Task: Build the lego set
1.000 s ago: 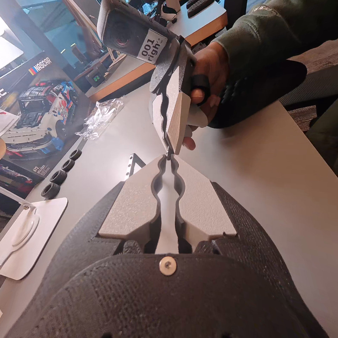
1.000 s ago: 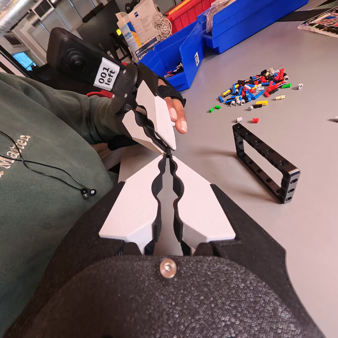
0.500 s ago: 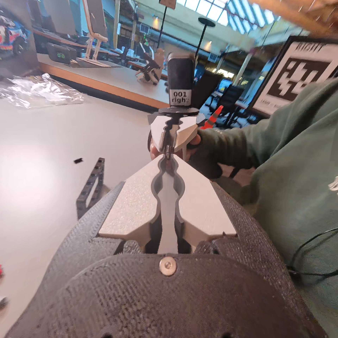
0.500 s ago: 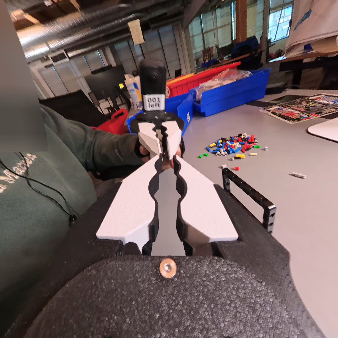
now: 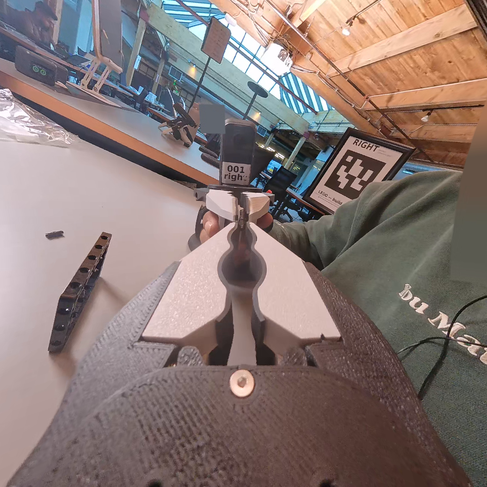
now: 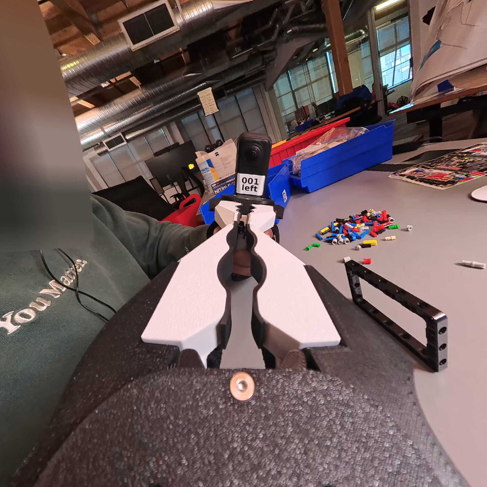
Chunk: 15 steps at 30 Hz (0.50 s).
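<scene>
The grey table [image 6: 434,421] lies under both tools. A black frame [image 6: 395,311] with holes stands on edge beside the right gripper [image 6: 241,228], and a pile of small coloured pins [image 6: 353,229] lies farther off, before blue bins [image 6: 342,158]. Wooden beams and metal ducts run overhead. The left gripper [image 5: 241,224] and the right one meet tip to tip above the table, level, each closed on one small black pin [image 5: 241,216] held between them.
</scene>
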Tool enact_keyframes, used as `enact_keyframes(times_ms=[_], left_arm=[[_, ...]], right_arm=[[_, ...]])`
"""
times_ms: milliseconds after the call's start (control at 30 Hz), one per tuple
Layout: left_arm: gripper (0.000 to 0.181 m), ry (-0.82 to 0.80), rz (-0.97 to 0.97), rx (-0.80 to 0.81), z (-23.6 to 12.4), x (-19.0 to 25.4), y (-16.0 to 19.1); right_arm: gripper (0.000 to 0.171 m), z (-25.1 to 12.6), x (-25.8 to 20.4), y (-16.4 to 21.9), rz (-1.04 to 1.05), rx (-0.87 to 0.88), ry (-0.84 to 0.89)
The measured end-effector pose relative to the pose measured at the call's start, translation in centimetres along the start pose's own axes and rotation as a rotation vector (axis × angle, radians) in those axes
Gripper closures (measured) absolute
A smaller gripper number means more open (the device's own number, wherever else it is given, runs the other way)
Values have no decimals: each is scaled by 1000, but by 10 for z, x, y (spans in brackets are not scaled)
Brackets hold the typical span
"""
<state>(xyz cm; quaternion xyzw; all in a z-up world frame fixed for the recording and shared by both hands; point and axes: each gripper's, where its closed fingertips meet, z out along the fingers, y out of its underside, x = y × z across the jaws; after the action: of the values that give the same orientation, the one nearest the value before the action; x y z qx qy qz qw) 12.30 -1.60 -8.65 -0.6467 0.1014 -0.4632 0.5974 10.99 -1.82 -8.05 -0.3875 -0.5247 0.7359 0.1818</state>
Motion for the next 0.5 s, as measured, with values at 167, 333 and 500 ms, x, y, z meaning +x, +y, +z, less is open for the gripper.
enact_keyframes(times_ms=[167,333,500], left_arm=[[179,-3,-4,-4,0,-1,1],[179,-4,-9,-12,0,-2,2],[178,-25,11,-32,0,-4,4]], right_arm=[[169,-1,0,-1,2,16,-4],[169,-1,1,0,-16,11,0],[170,-1,4,1,95,14,-17]])
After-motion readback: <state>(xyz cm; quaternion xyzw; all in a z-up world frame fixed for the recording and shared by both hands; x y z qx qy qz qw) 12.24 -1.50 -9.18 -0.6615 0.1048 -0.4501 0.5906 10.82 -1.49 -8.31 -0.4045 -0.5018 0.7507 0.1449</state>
